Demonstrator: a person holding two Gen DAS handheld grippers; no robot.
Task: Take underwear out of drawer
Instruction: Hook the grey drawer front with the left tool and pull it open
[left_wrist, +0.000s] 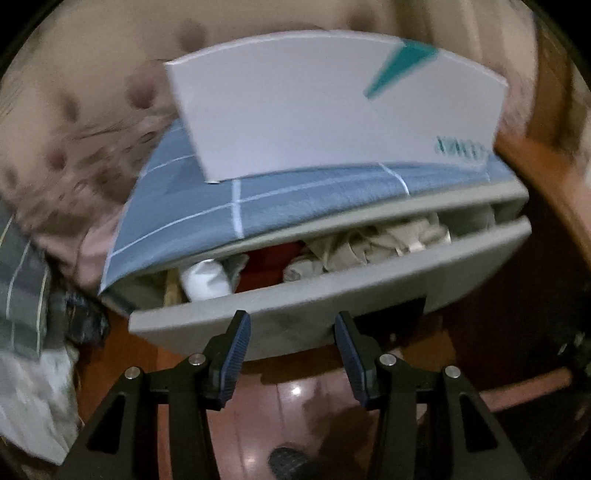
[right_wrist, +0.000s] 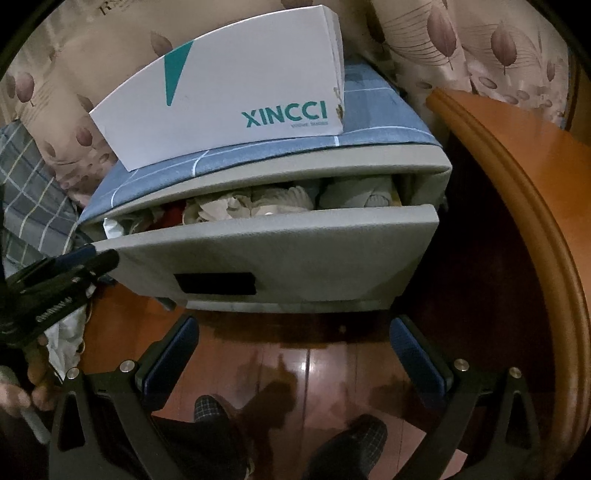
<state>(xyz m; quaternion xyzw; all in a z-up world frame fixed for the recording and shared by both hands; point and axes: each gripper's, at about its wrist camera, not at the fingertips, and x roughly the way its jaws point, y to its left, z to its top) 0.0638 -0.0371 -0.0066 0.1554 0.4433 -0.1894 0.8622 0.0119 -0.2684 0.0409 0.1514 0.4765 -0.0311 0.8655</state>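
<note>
Both tools short of the part-open drawer, left one nearer

The left tool (left_wrist: 291, 328) is held released and empty just before the drawer (left_wrist: 332, 295) front; the right tool (right_wrist: 295, 339), spread wider and empty, is set further back over the floor (right_wrist: 306, 362). Beyond and above the front panel, crumpled underwear (left_wrist: 369, 247) lies in the gap, its pile running side to side.

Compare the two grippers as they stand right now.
The left gripper has its jaws partly open, up against the grey drawer front; the right gripper has jaws spread wider, back from the drawer over the wooden floor. Both are empty, with blue pads, pointing down toward the drawer.
</note>
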